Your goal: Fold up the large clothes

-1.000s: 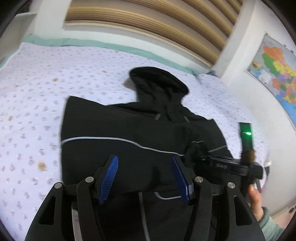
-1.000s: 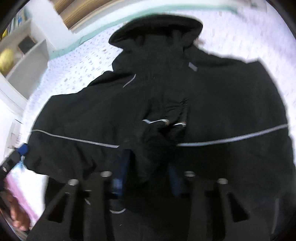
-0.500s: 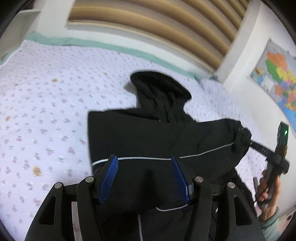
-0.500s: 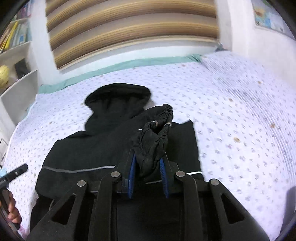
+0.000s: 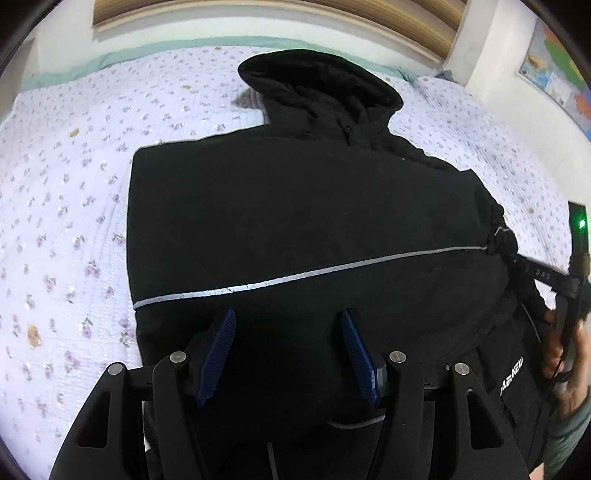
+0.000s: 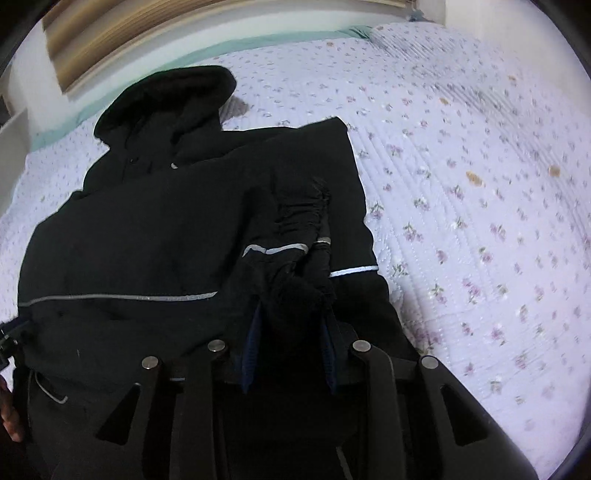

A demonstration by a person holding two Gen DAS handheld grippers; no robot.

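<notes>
A large black hooded jacket [image 5: 295, 214] with a thin silver stripe lies on the bed, its hood [image 5: 317, 81] toward the headboard. My left gripper [image 5: 288, 332] is open and empty, hovering over the jacket's lower part. My right gripper [image 6: 291, 314] is shut on the gathered sleeve cuff [image 6: 306, 229] of the jacket [image 6: 147, 240] and holds it over the jacket's right side. The right gripper also shows at the right edge of the left wrist view [image 5: 513, 254], gripping the cuff.
The bed [image 5: 66, 177] has a lilac floral quilt [image 6: 480, 221]. A wooden slatted headboard [image 5: 258, 11] and white wall lie beyond. A map poster [image 5: 554, 70] hangs on the right wall. A white shelf [image 6: 11, 147] stands at the left.
My right gripper has carried the sleeve cuff lower and across the jacket's right side. The left gripper has moved closer over the jacket and stays open.
</notes>
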